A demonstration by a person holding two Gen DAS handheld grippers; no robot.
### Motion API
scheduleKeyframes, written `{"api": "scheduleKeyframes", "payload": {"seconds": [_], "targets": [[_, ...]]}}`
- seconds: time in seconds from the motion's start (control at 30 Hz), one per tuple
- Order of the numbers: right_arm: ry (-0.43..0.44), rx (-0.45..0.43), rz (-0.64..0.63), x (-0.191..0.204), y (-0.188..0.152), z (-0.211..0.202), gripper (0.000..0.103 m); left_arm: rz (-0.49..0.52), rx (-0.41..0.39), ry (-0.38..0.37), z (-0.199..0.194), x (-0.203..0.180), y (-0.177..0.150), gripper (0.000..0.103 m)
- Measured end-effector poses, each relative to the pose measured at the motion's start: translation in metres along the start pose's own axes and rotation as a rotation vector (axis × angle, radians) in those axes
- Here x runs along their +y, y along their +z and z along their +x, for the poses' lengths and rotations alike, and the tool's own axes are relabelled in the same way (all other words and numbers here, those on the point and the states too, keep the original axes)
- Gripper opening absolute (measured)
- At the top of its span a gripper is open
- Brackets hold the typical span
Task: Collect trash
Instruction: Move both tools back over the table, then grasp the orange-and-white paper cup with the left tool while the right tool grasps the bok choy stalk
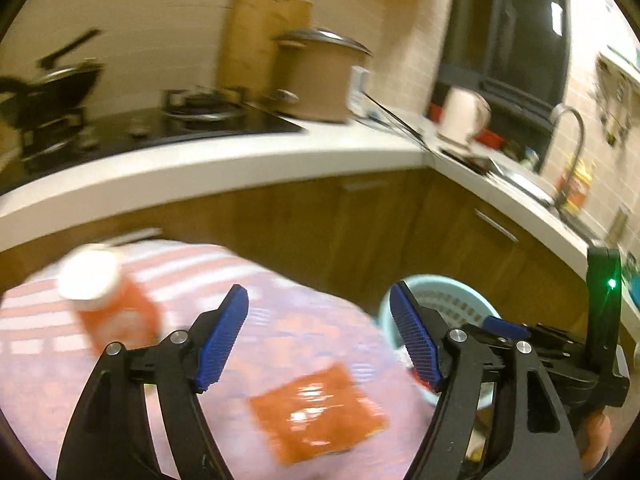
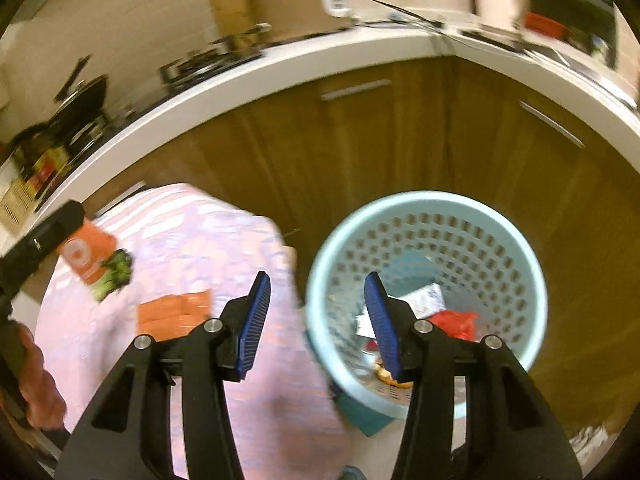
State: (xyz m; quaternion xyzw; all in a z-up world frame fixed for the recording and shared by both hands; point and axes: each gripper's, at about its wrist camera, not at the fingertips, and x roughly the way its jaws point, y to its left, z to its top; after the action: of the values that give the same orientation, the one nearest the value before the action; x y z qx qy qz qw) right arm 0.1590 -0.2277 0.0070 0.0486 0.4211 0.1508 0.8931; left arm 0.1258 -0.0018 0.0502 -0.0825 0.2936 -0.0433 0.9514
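Observation:
An orange snack packet (image 1: 316, 414) lies flat on the pink-clothed table (image 1: 48, 392); it also shows in the right wrist view (image 2: 174, 314). An orange bottle with a white cap (image 1: 106, 300) stands at the table's left, with a piece of broccoli (image 2: 114, 274) beside it. A light blue perforated trash basket (image 2: 428, 304) stands on the floor right of the table and holds paper and red wrappers. My left gripper (image 1: 318, 336) is open above the packet. My right gripper (image 2: 318, 322) is open and empty over the gap between table edge and basket.
A white kitchen counter (image 1: 240, 160) with wooden cabinets below curves behind the table. On it are a gas stove with a black pan (image 1: 52, 84), a large pot (image 1: 316, 76), a white kettle (image 1: 464, 116) and a sink tap (image 1: 568, 136).

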Motion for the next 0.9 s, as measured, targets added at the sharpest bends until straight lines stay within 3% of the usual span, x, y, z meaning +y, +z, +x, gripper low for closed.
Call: {"api": "scheduleKeyframes", "payload": {"seconds": [0.17,0.3,0.73,0.8,0.83,0.87,0.9], "targets": [[0.037,-0.001,-0.069,0.04,0.003,0.002,0.049,-0.074,-0.065,0.093,-0.041,0.058,0.002,0.072],[0.058,0.015,-0.113,0.068,0.003,0.01,0.052,-0.085,-0.073,0.167,-0.055,0.099,-0.002,0.079],[0.092,0.053,-0.218,0.134,-0.003,0.023,0.052,-0.012,0.103,0.126,0.022,0.139,-0.021,0.08],[0.095,0.06,-0.233,0.143,-0.005,0.026,0.052,-0.015,0.106,0.114,0.03,0.141,-0.021,0.078],[0.098,0.066,-0.244,0.149,-0.007,0.027,0.052,-0.023,0.11,0.108,0.034,0.142,-0.021,0.071],[0.101,0.072,-0.252,0.154,-0.009,0.029,0.052,-0.032,0.117,0.093,0.037,0.143,-0.021,0.056],[0.105,0.079,-0.262,0.161,-0.011,0.032,0.052,-0.041,0.13,0.07,0.041,0.145,-0.021,0.056]]}}
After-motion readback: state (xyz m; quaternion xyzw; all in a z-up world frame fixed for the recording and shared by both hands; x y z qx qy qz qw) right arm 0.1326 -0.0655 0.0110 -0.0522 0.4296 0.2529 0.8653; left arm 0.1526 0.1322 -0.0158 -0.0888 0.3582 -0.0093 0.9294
